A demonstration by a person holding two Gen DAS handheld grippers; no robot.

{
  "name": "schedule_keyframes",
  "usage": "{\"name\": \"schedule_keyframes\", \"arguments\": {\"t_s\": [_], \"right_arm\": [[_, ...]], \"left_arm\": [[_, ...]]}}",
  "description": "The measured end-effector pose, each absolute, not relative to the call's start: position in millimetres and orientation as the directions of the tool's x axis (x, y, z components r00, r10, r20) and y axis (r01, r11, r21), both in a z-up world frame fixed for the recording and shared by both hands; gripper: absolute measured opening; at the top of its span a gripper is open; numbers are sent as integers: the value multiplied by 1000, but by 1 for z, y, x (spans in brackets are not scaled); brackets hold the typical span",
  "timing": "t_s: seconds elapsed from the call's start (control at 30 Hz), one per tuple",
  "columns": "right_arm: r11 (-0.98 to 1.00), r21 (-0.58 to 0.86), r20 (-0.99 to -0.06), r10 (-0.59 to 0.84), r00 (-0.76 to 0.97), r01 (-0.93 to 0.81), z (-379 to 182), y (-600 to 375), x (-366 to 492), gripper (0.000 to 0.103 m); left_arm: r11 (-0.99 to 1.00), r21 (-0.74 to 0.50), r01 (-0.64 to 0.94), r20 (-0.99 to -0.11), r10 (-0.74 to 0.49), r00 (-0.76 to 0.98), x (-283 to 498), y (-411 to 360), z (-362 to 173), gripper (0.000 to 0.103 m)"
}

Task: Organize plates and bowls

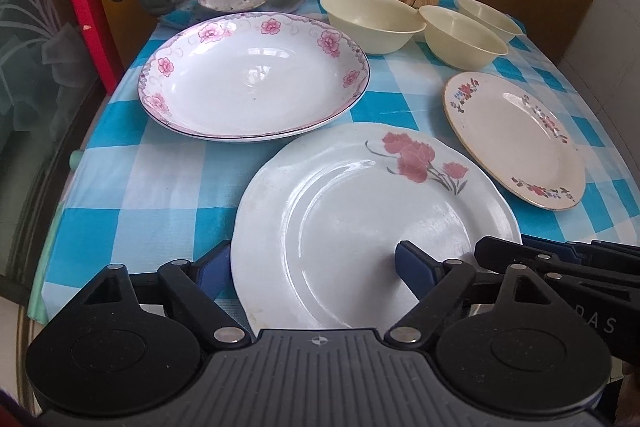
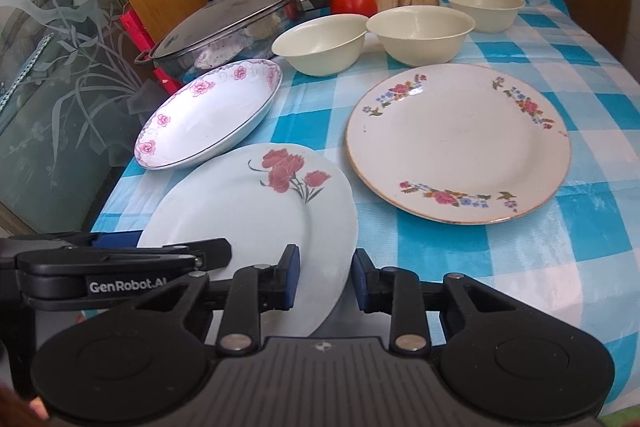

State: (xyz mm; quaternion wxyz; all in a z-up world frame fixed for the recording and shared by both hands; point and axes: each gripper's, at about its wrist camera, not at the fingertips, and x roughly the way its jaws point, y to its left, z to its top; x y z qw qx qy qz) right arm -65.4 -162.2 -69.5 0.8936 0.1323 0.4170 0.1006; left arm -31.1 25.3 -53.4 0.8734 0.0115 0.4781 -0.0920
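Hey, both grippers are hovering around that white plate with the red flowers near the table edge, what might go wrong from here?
1. The white plate with red flowers sits close to the near edge of the blue-and-white checked tablecloth; a nudge might push it off.
2. The left gripper and right gripper are both open at the same rim and may collide.
3. The glazed plate looks slick, so an edge pinch could slip.
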Motion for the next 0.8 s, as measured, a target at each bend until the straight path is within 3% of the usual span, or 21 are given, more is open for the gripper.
{"name": "schedule_keyframes", "arguments": {"t_s": [0.27,0.53,0.6,0.7,0.8], "right_arm": [[953,303,-716,244,655,-24,-69,-173,-60,28],[940,328,-716,310,626,-91,-71,-167,-65,30],[943,320,-719,308,623,-97,-71,-166,-65,30],[947,314,-722,280,633,-61,-68,-174,-64,31],[943,332,-710,255,656,-7,-61,-192,-66,32]], "left_arm": [[982,-62,178,-837,-148,527,-22,8,-54,87],[983,-51,174,-839,-137,527,-31,21,-53,87],[986,-52,161,-837,-131,532,-31,22,-52,82],[987,-11,162,-811,-103,576,-35,20,-44,78],[984,15,180,-761,-105,640,-42,15,-30,83]]}}
